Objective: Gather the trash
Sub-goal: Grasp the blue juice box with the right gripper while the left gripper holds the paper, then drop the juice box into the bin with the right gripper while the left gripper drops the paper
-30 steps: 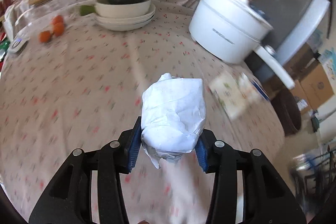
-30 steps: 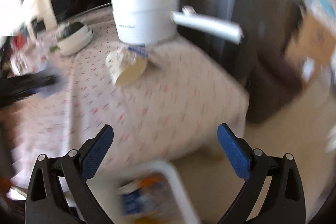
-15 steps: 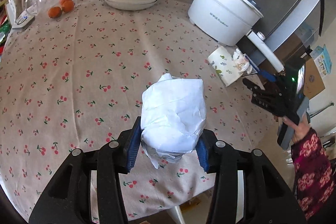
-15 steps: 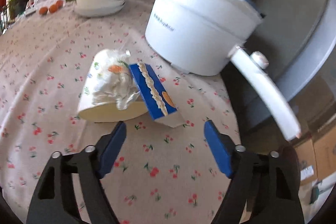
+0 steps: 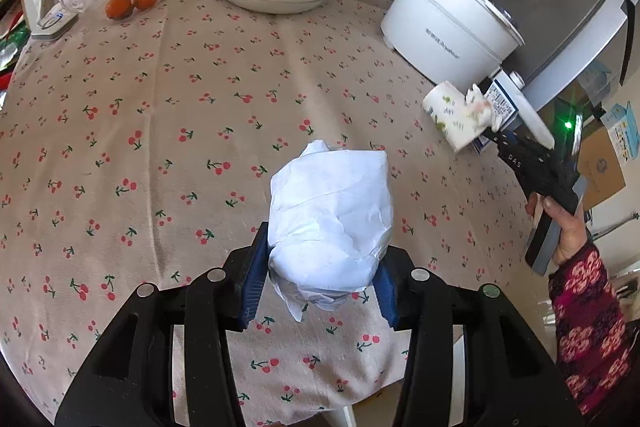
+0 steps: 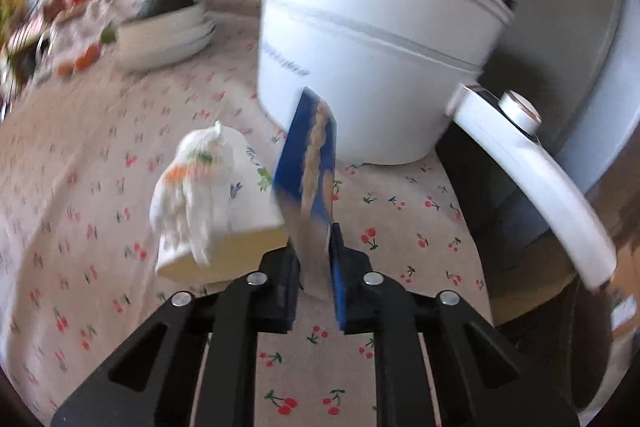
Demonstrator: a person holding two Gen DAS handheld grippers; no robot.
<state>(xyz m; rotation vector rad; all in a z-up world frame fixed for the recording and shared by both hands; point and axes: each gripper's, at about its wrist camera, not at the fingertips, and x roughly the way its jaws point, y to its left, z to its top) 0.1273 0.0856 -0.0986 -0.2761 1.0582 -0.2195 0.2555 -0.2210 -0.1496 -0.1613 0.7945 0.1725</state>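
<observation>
While crumpled paper (image 5: 330, 215) fills left hand-held gripper (image 5: 320, 279).

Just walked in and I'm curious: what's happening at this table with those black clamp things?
A person is clearing trash off a table with a cherry-print tablecloth, holding a gripper in each hand. The left gripper is clamped on a crumpled white paper wad. The right gripper is shut on a flattened blue carton, right beside a tipped paper cup stuffed with tissue, near a white electric pot. The bowls and fruit at the far end lie untouched.
</observation>
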